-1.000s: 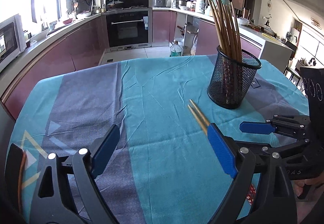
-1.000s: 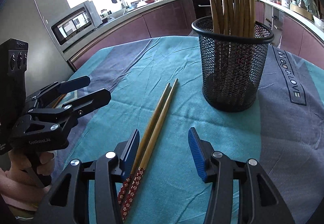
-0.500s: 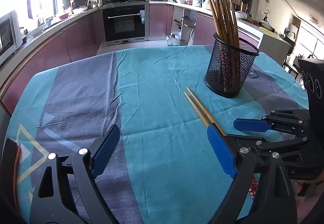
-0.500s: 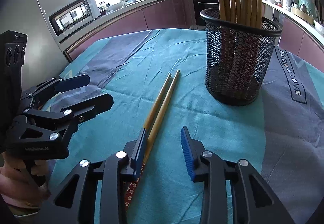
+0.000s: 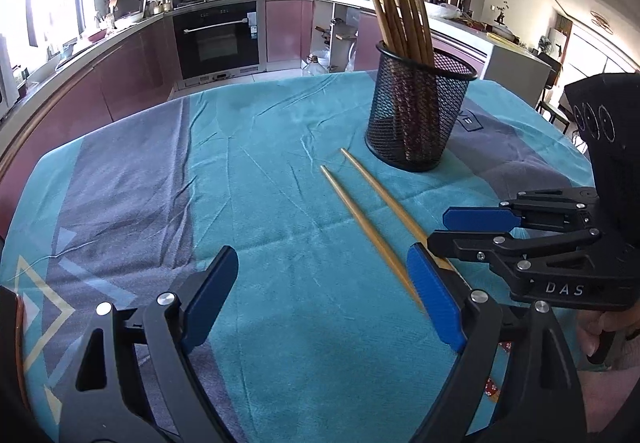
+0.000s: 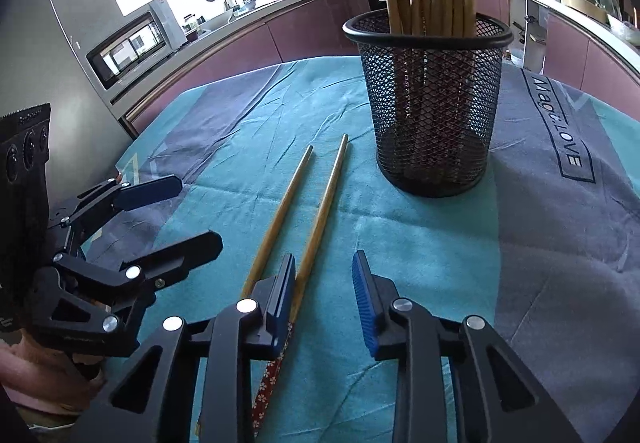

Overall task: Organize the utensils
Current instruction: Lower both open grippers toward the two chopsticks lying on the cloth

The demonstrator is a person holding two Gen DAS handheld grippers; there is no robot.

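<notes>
Right wrist view: right gripper (image 6: 324, 283) low over the teal cloth (image 6: 420, 243), jaws closing, gap still visible between the blue pads (image 6: 362, 293). Two chopsticks (image 6: 320, 211) flat on the cloth, roughly parallel, slightly apart, tips toward the mesh cup (image 6: 430, 103). Right-hand chopstick passes just inside the left pad, between the jaws; far pad not touching it. Left-hand chopstick runs under or outside the left finger; cannot tell which. Patterned red ends near the bottom edge. Cup upright just beyond the tips, holding a bundle of upright chopsticks. Left gripper (image 6: 160, 211) at left, above the cloth, jaws wide, nothing between them.

Left wrist view: left gripper (image 5: 320, 299) wide open over bare cloth (image 5: 280, 203), nothing held. Chopsticks (image 5: 368, 211) on a diagonal from the cup (image 5: 416, 115) toward lower right, near ends hidden behind the left gripper's right finger and the right gripper (image 5: 460, 227). A hand (image 5: 600, 335) on the right gripper's handle at the right edge.
</notes>
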